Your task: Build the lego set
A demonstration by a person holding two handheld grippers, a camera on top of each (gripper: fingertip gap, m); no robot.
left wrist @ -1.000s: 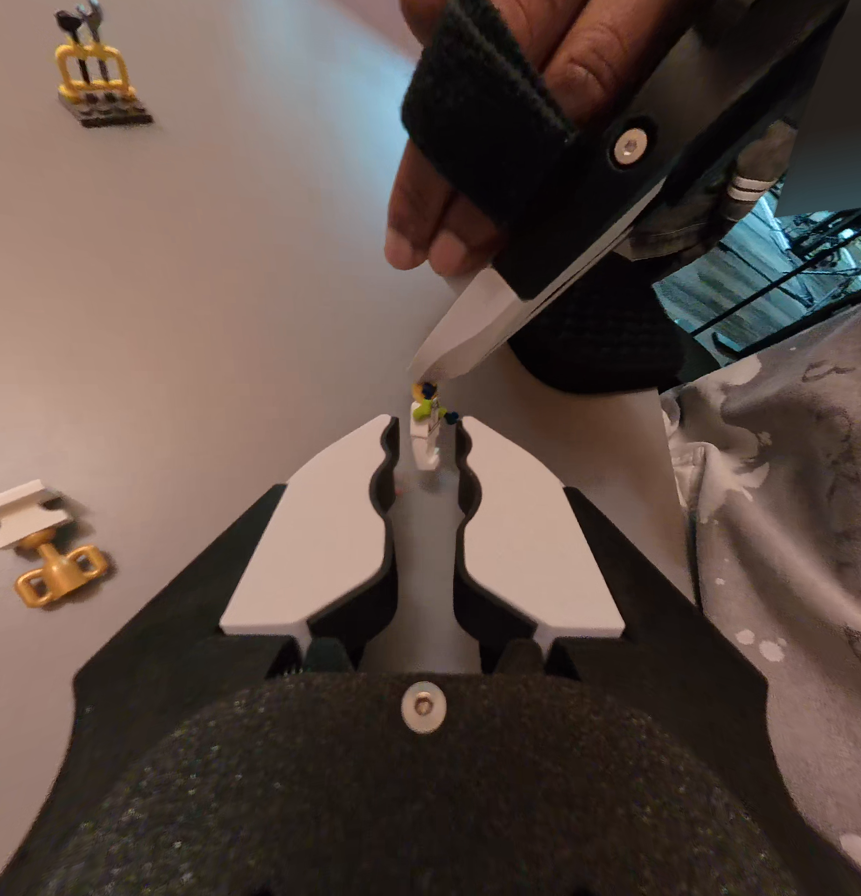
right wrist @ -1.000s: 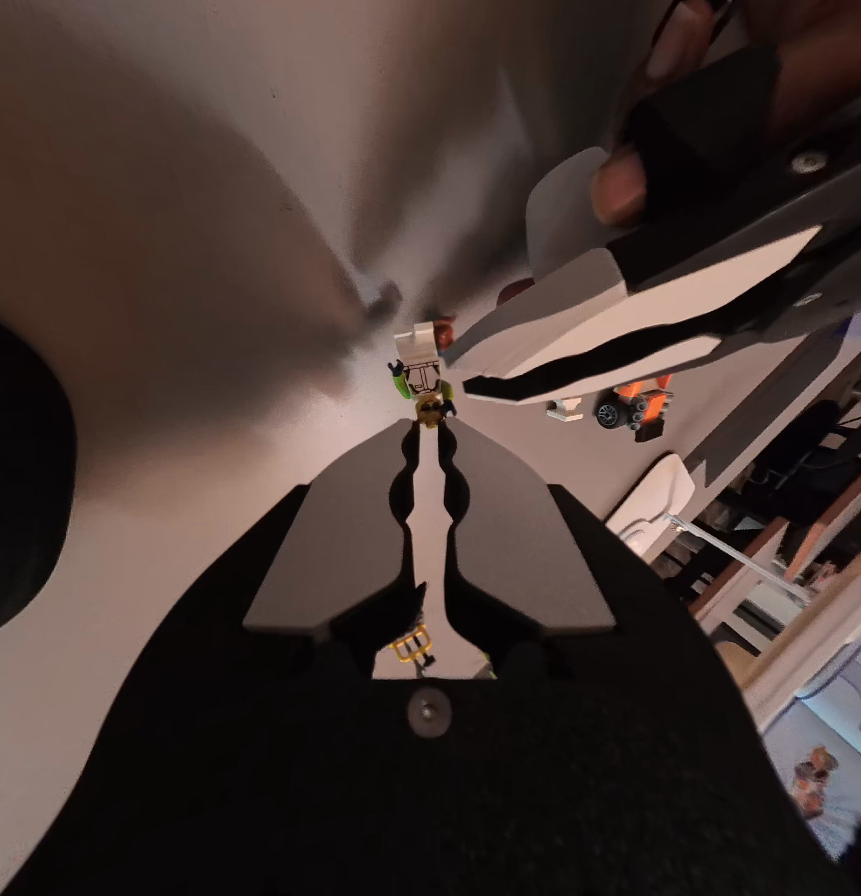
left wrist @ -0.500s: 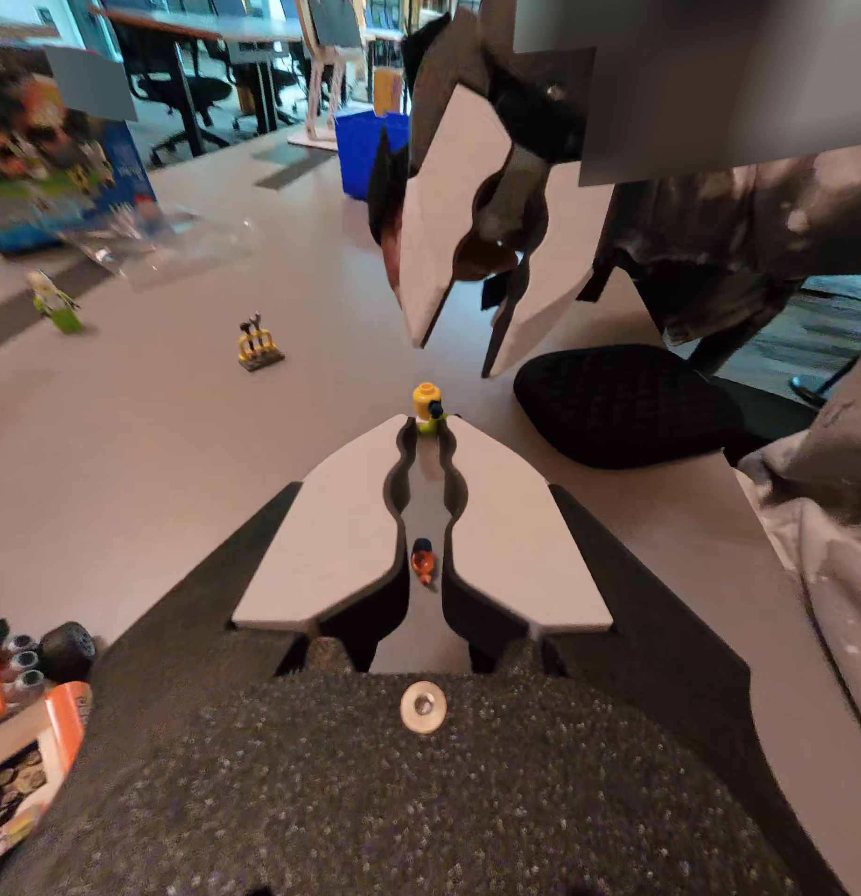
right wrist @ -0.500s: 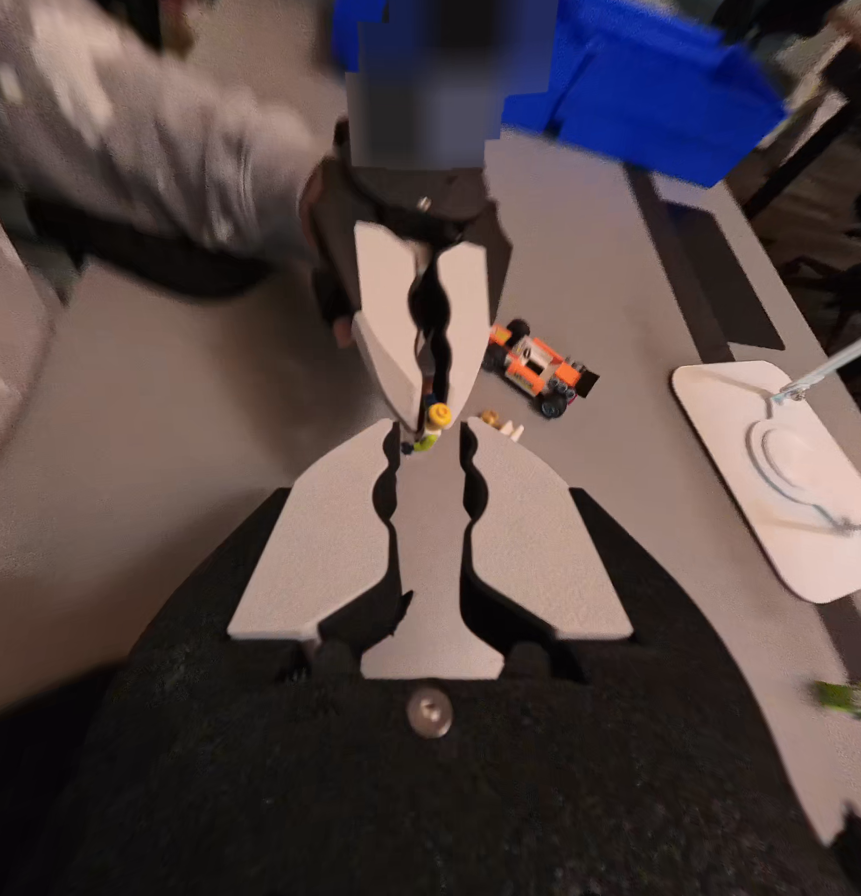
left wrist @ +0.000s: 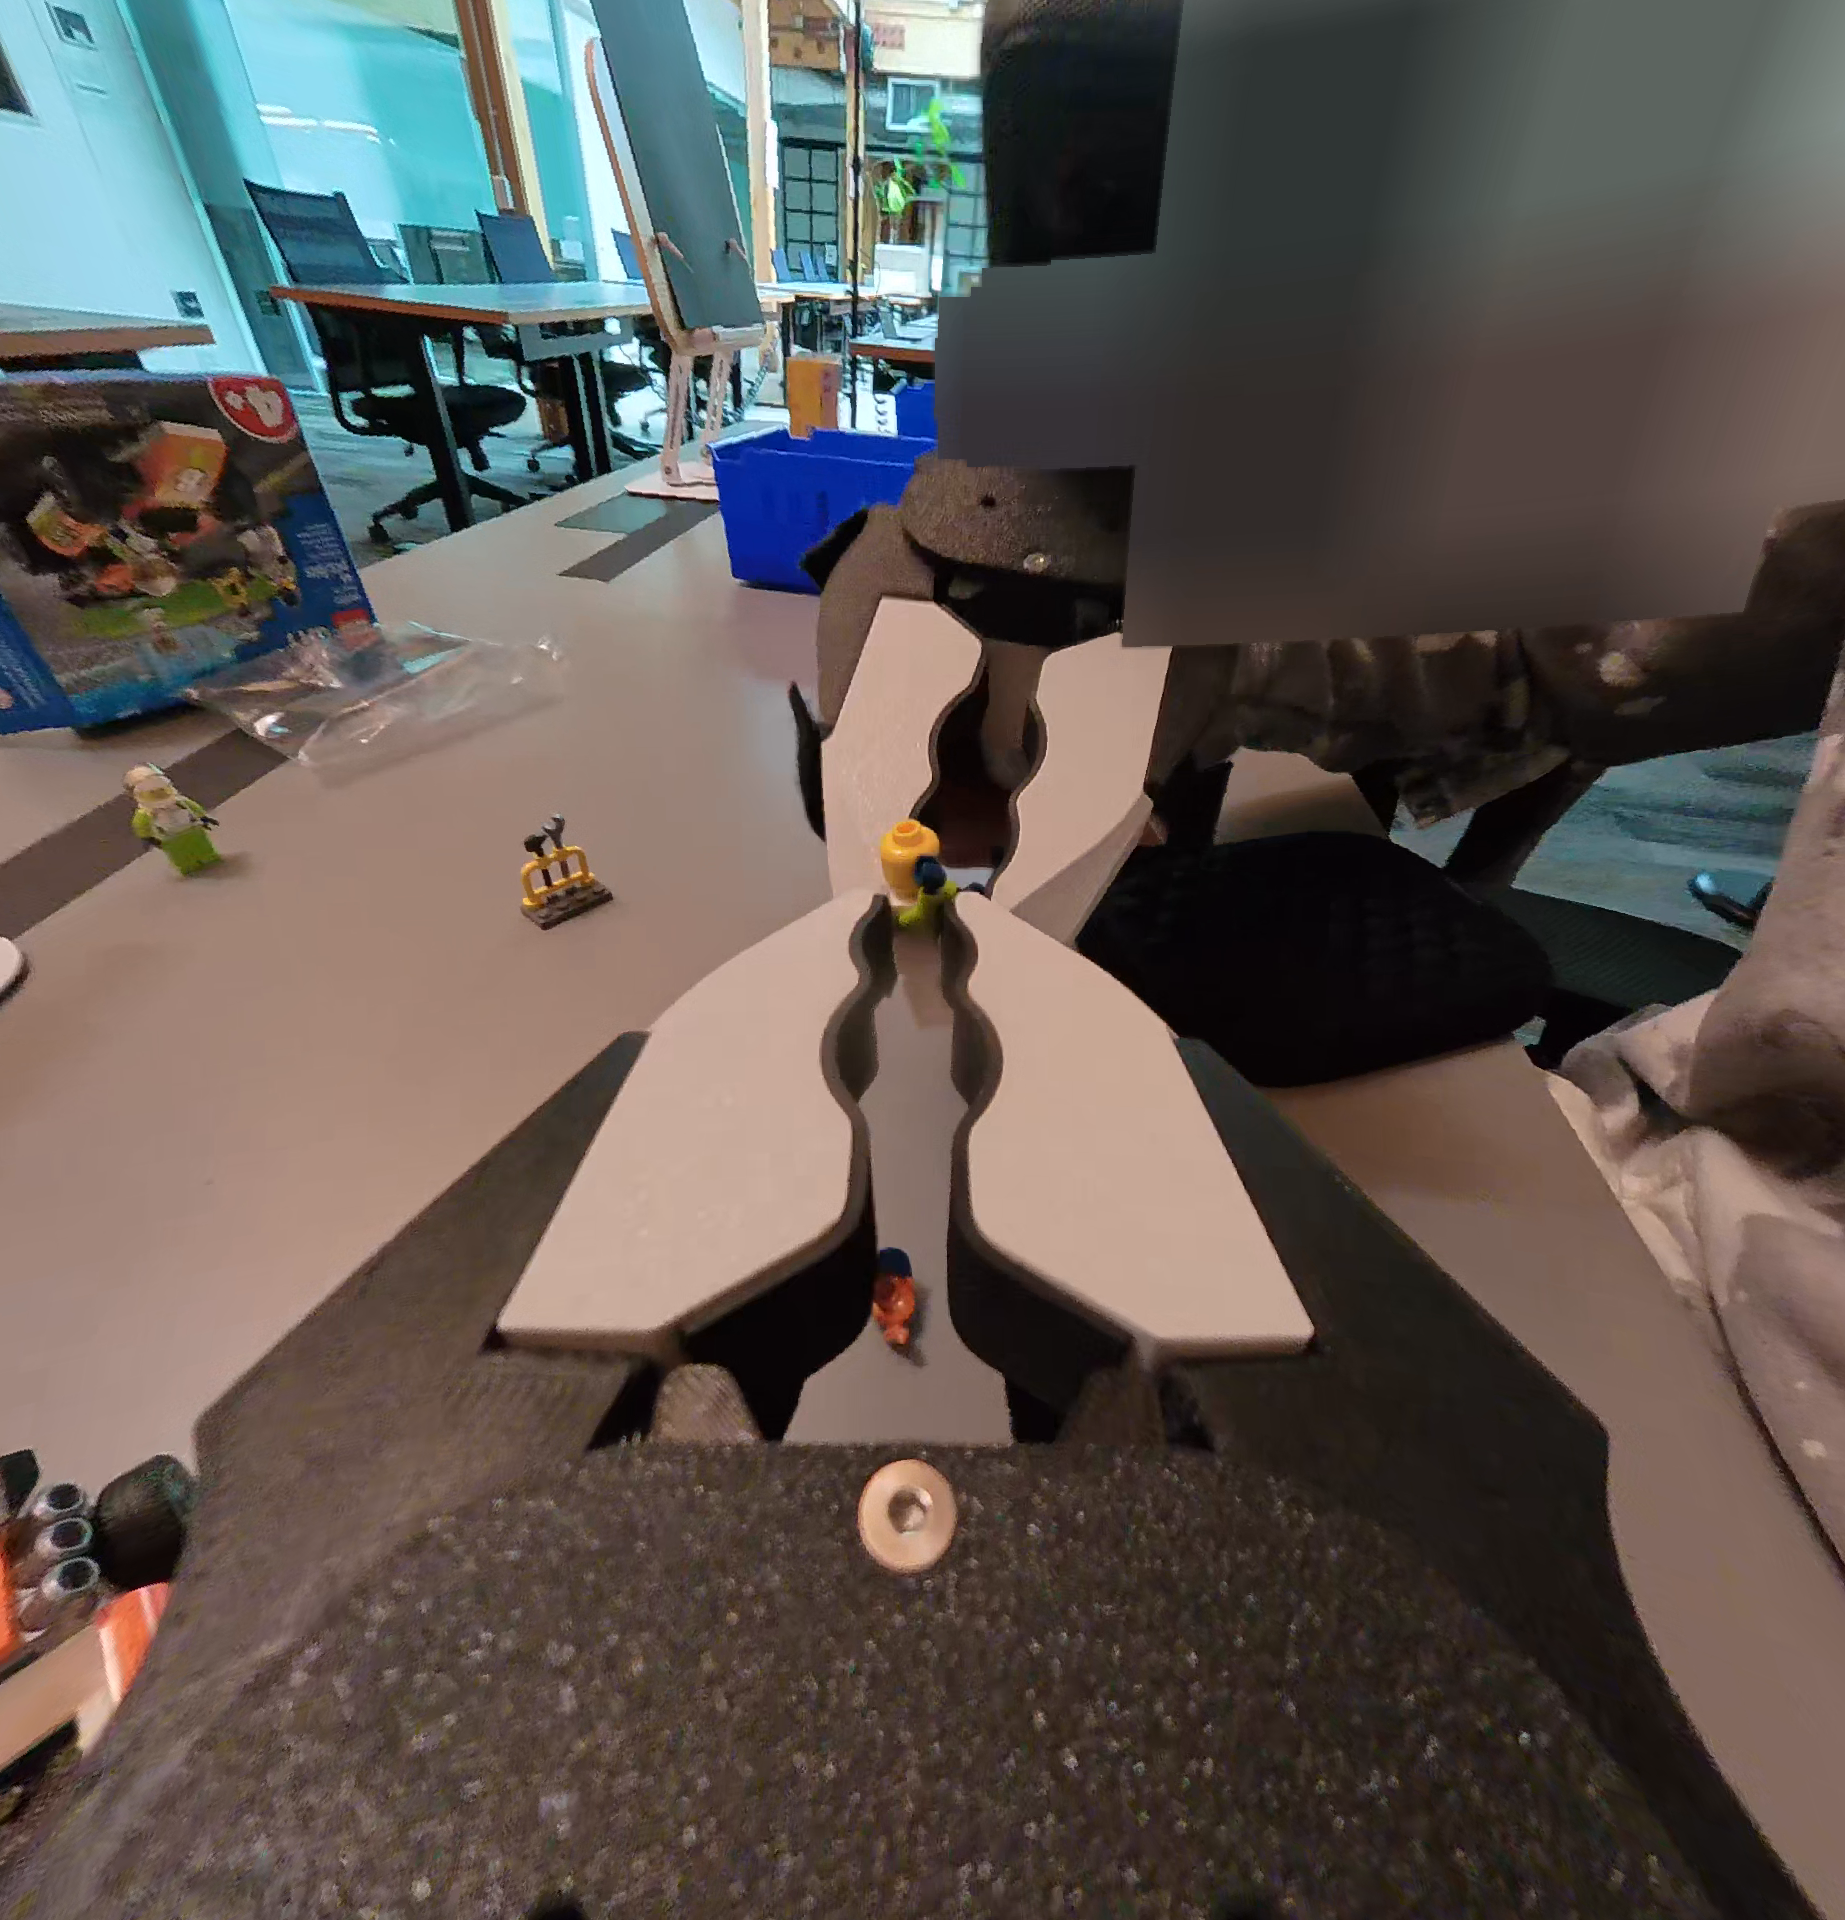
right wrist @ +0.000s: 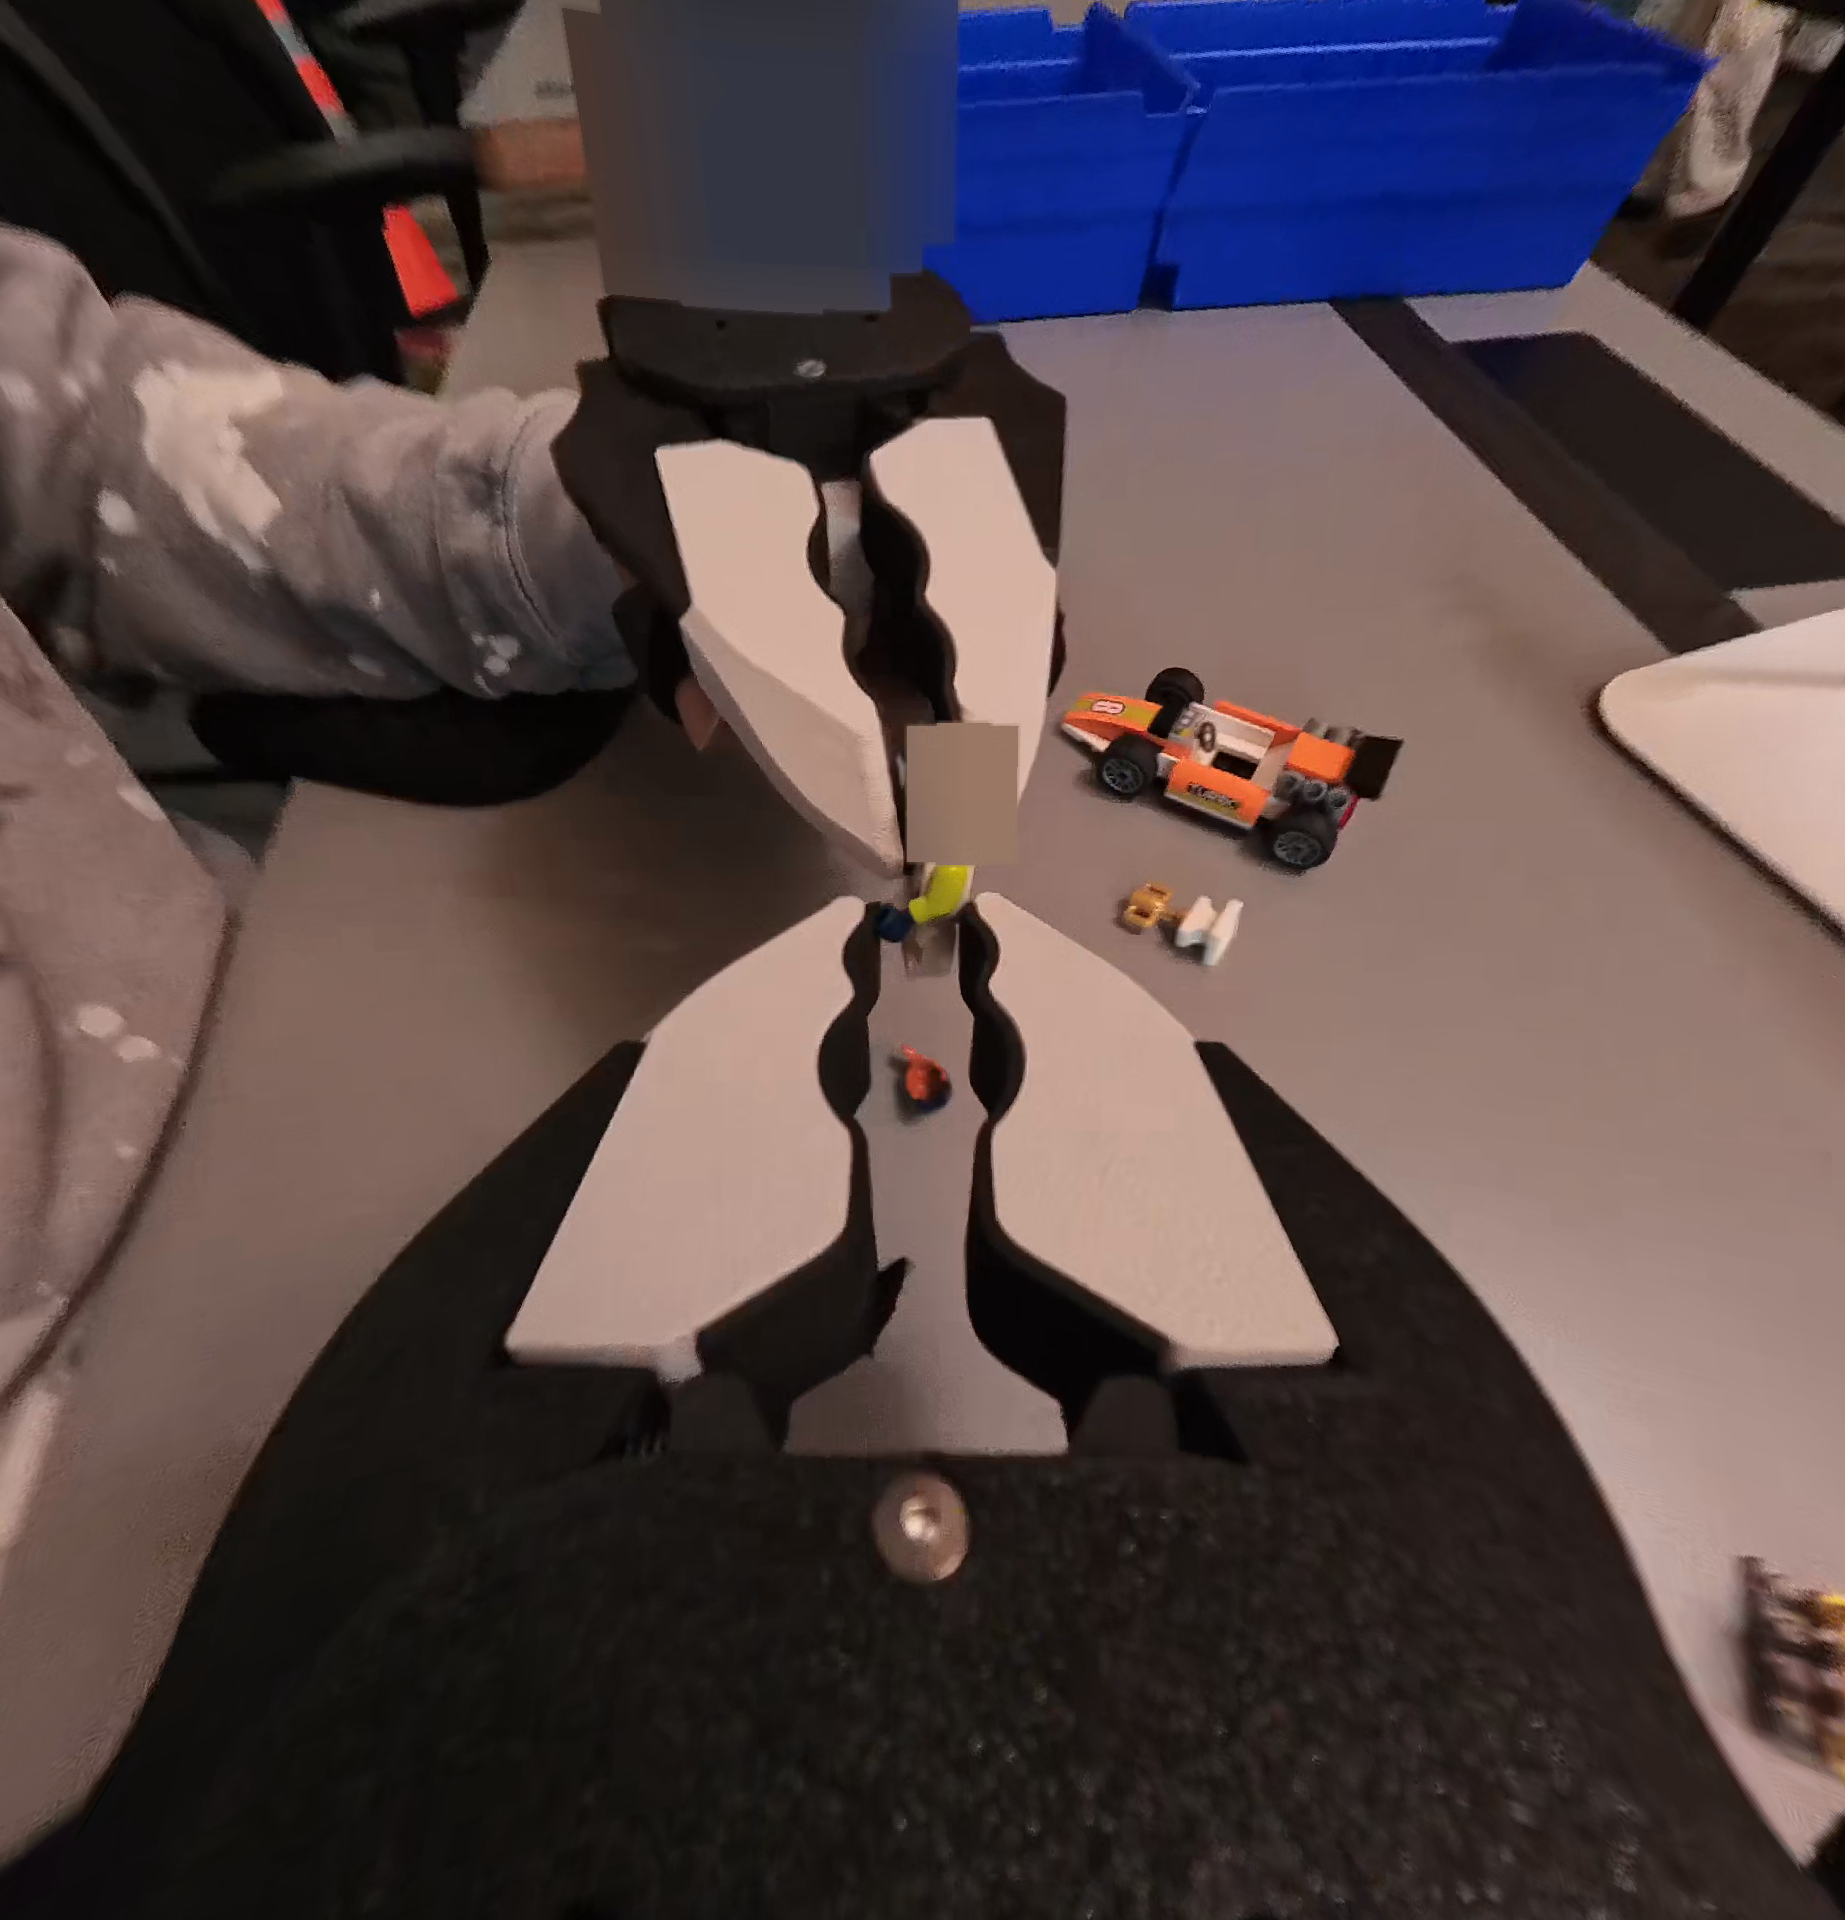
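The minifigure (left wrist: 916, 878) is standing upright at the tips of the left tool (left wrist: 915, 914), which is gripping it around the lower body, the jaws being drawn in close on either side of it. In the left wrist view the figure's yellow head and lime-green arm are showing above the fingertips, at 12 o'clock from the tool. The right tool (left wrist: 985, 868) is pointing toward it from the far side, its jaws nearly together with a narrow gap; whether its fingertips are touching the figure cannot be told from these views. In the right wrist view the same minifigure (right wrist: 933, 904) is sitting between the two tools, with the right tool (right wrist: 920, 912) below it and the left tool (right wrist: 913, 862) above. A small orange and blue piece (right wrist: 923, 1081) is lying on the grey worktop (right wrist: 1417, 1039) in the gap between the right tool's fingers. An orange race car (right wrist: 1235, 764) is resting at 2 o'clock, with a gold and white part (right wrist: 1183, 920) just nearer. In the left wrist view a second minifigure (left wrist: 170, 821) and a yellow tool rack (left wrist: 563, 878) are standing at 10 o'clock, well apart, beyond them a set box (left wrist: 139, 540).
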